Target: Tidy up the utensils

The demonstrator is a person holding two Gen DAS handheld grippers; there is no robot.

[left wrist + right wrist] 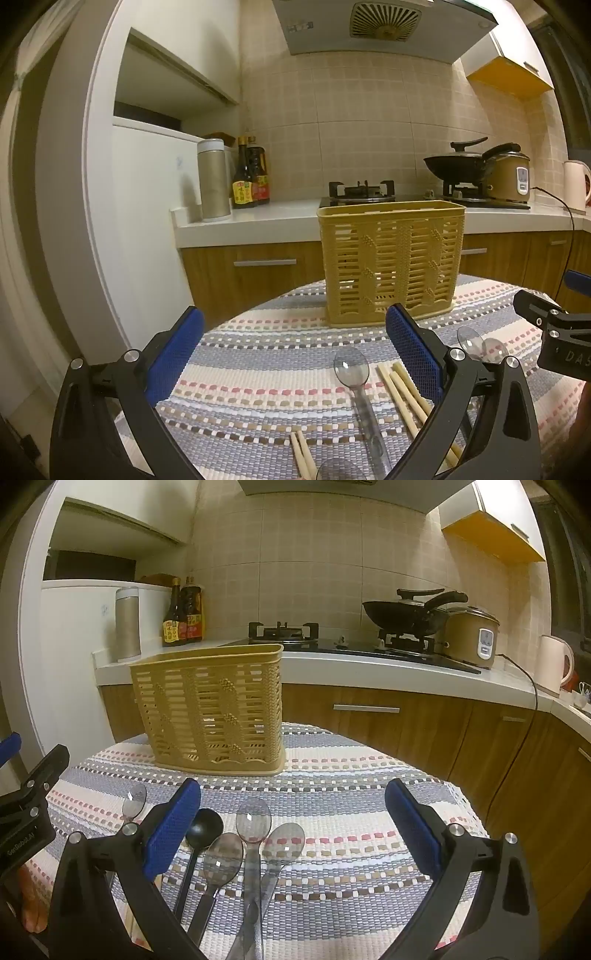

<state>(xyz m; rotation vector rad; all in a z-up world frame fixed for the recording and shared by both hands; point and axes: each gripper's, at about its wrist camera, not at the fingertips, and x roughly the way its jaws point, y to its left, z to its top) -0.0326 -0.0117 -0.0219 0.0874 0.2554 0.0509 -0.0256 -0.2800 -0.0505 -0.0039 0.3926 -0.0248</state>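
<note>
A yellow slotted utensil basket point(391, 262) stands upright at the far side of the striped tablecloth point(266, 354); it also shows in the right wrist view point(210, 709). My left gripper point(295, 343) is open and empty, above a clear plastic spoon point(354, 373) and wooden chopsticks point(406, 395). More chopsticks point(303, 454) lie near the bottom edge. My right gripper point(291, 819) is open and empty, above several clear spoons point(255, 823) and a black spoon point(203, 830). Another clear spoon point(135, 801) lies to the left.
Behind the table runs a kitchen counter point(258, 218) with sauce bottles point(247, 177), a steel canister point(213, 181), a gas hob point(362, 192), a black wok point(454, 166), a rice cooker point(511, 177) and a kettle point(554, 664). The other gripper shows at each view's edge point(554, 328).
</note>
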